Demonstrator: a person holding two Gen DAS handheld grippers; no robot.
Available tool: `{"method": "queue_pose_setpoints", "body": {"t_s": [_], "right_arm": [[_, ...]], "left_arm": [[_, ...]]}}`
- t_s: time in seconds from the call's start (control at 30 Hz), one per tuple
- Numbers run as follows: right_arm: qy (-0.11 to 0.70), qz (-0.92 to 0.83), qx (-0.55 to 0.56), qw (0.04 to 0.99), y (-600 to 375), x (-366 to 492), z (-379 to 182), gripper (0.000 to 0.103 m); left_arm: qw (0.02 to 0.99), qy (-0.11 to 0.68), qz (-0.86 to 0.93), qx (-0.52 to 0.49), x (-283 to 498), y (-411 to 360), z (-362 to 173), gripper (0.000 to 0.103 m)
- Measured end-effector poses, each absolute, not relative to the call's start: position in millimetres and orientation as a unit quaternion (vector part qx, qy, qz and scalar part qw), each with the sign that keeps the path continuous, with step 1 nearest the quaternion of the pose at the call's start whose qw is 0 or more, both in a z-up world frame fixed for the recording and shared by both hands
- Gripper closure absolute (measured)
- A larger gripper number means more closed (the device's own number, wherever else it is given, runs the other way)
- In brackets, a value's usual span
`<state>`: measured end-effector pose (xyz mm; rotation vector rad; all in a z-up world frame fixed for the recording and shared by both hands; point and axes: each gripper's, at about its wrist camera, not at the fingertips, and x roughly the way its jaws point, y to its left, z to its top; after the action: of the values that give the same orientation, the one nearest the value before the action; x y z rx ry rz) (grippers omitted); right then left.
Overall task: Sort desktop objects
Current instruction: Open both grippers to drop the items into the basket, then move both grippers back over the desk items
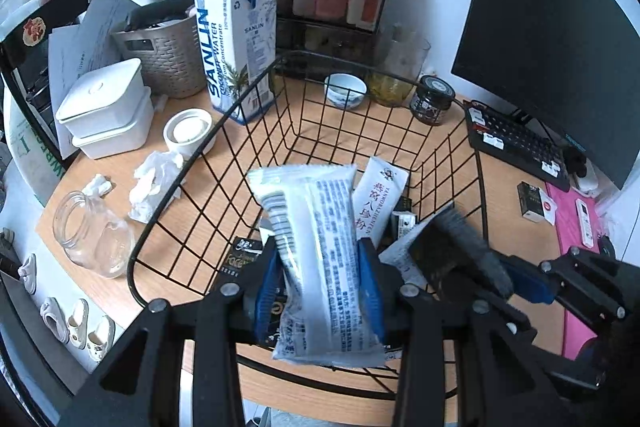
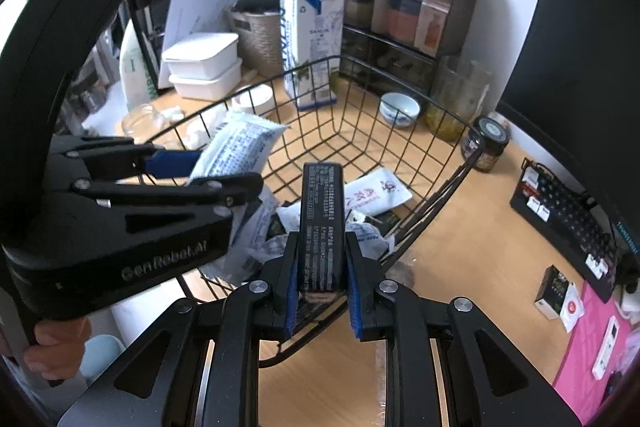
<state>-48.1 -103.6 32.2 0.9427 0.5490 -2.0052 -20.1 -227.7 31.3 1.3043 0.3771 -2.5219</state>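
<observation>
At the left of the wooden desk (image 1: 516,183) stood two stacked white lidded containers (image 1: 105,107), a clear glass jar (image 1: 94,233) lying on its side and some crumpled tissue (image 1: 154,183). Behind them rose a blue-and-white carton (image 1: 236,39) printed "SANLIN COCONUT WATER" down its side, with "SANLIN" again on the adjoining face. The black wire basket (image 1: 280,99) took the middle of the desk. Over it, the left gripper (image 1: 322,291) held a white-and-pale-blue plastic packet (image 1: 320,247) between its blue pads; the packet was covered in small blue print and a barcode, too fine to read, and bulged above and below the grip. In the right wrist view "GenRobot.AI" showed in grey letters on that gripper's black body. Inside the basket lay a white sachet (image 1: 380,199) with red Chinese characters and a line of Latin lettering, beside a dark packet (image 1: 240,255) with a word beginning "Face". The right gripper (image 2: 322,275) had its jaws drawn narrow around a slim black box (image 2: 322,223) with white Chinese print on its edge, held upright above the basket's near rim. Further right stood a small blue-and-white bowl (image 1: 345,91), a dark-lidded jar (image 1: 434,99), a black keyboard (image 1: 516,147) and a monitor (image 1: 560,19), then a pink mat (image 1: 576,227).
</observation>
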Motion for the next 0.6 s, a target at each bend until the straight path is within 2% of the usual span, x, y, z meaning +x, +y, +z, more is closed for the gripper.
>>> {"method": "queue_pose_setpoints", "body": {"t_s": [0.03,0.07,0.1,0.17,0.33,0.6], "right_arm": [[0.218,-0.798,0.375,0.418,-102,-49,32,0.082],[0.216,-0.799,0.373,0.419,-99,-49,33,0.078],[0.214,-0.801,0.371,0.418,-97,-50,34,0.073],[0.208,-0.805,0.366,0.418,-90,-48,38,0.066],[0.177,-0.817,0.356,0.419,-57,-52,56,0.06],[0.147,-0.849,0.362,0.355,22,-75,62,0.059]], "left_arm": [[0.139,0.128,-0.873,0.449,-20,-227,33,0.053],[0.138,0.126,-0.874,0.448,-20,-225,34,0.043],[0.139,0.121,-0.877,0.444,-19,-222,37,0.037],[0.139,0.114,-0.88,0.439,-17,-216,41,0.036],[0.129,0.107,-0.887,0.431,-13,-195,53,0.036],[0.075,0.091,-0.898,0.425,-12,-126,65,0.036]]}}
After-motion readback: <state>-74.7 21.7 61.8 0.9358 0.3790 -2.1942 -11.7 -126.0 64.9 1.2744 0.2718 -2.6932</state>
